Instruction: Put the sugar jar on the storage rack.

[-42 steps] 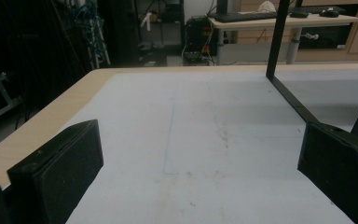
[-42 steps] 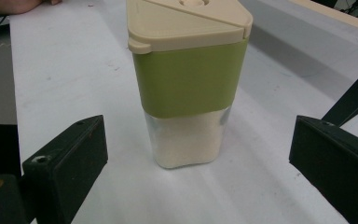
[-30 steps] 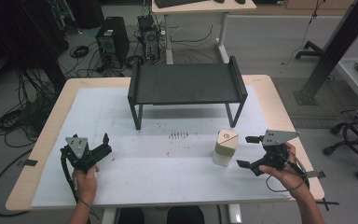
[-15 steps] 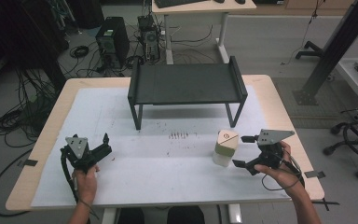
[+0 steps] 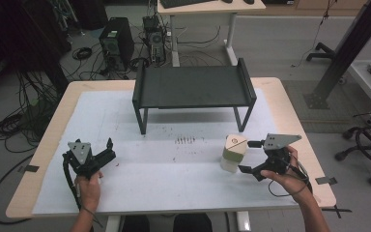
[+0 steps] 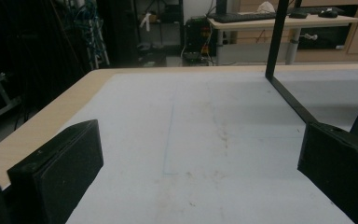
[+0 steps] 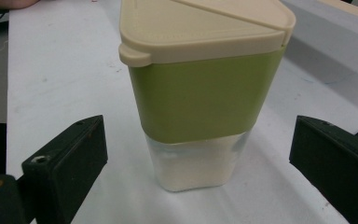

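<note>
Since a second ago, the right gripper (image 5: 249, 155) has edged left toward the jar (image 5: 234, 153), so its near jaw now sits just beside the jar's base, while the left gripper (image 5: 107, 150) has kept its place on the left side of the table (image 5: 38, 159).

Seen from above, the jar stands upright on the white mat (image 5: 174, 174) right of the middle, in front of the right leg of the dark shelf (image 5: 193, 87). It has a cream lid, a green band below it and a clear lower part with pale powder inside. No brand, label or writing can be read on the jar from either side shown; a small round mark shows on the lid from above, too small to make out.

Along the right gripper (image 7: 198, 154) view, the jar (image 7: 200, 93) stands between the two black jaws, which are spread wide with a gap on each side, neither pad touching it: released, not grasping.

From its own camera the left gripper (image 6: 191, 163) also has its jaws held wide apart over bare mat (image 6: 205, 121), with nothing between them. A faint row of small dark marks (image 5: 184, 140) lies on the mat in front of the shelf; they cannot be read.
</note>
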A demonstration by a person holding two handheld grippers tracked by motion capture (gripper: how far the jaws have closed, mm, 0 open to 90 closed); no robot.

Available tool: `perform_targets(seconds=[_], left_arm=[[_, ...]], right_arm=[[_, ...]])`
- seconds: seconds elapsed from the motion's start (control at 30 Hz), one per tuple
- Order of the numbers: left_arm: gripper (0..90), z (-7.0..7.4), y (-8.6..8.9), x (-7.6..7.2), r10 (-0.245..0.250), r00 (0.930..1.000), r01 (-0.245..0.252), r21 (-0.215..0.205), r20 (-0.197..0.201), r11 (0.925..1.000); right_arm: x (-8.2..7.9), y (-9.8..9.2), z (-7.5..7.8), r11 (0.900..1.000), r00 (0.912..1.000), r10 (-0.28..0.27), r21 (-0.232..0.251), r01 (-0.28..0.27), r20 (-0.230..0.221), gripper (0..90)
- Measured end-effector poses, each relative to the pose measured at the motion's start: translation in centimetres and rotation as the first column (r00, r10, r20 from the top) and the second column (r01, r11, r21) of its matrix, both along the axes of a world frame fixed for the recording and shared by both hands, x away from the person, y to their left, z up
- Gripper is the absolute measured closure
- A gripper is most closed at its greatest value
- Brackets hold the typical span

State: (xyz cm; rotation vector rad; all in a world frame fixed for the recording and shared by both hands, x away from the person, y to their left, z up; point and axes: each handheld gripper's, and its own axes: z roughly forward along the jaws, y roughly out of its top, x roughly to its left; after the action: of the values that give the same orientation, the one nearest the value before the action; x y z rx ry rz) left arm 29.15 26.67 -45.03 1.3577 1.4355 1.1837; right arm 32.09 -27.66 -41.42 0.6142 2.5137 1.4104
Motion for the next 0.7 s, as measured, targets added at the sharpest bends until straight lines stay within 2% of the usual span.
perform_targets(seconds=[0.7], left_arm=[[0.2, 0.0, 0.0, 0.0, -0.001, 1.0000, 0.001, -0.001, 0.000, 1.0000]], right_arm=[[0.5, 1.3, -0.5, 1.000, 0.9999, 0.012, -0.001, -0.012, -0.003, 2.0]])
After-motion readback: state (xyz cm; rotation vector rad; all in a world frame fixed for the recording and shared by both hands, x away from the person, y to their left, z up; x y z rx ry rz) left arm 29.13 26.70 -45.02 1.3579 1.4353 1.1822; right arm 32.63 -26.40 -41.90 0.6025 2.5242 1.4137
